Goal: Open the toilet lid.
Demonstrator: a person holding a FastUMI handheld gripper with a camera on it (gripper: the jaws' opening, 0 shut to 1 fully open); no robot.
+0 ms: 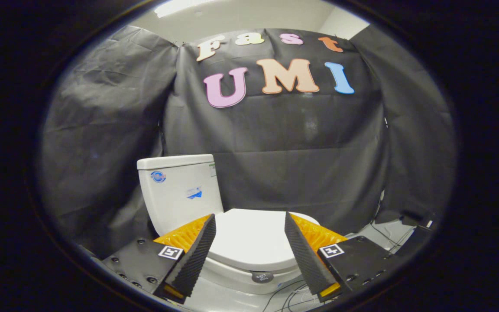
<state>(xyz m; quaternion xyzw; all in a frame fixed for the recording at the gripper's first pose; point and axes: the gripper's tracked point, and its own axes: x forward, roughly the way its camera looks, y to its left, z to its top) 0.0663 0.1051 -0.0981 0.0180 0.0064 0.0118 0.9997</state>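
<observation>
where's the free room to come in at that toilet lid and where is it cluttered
The closed toilet lid is bare on top, and the tongs stand open over it, one finger on each side, touching nothing. The front rim of the lid is free to reach. Right of the bowl, cables trail across the floor. The tank closes off the back left.

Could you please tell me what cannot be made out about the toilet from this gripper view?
- Toilet lid: its side edges sit behind the open gripper's fingers.
- Bowl base and floor contact: cut off below.
- Tank stickers: too small to read.
- Lid hinge: too small to tell.
- Round dark disc on the bowl's front: purpose unclear.
</observation>
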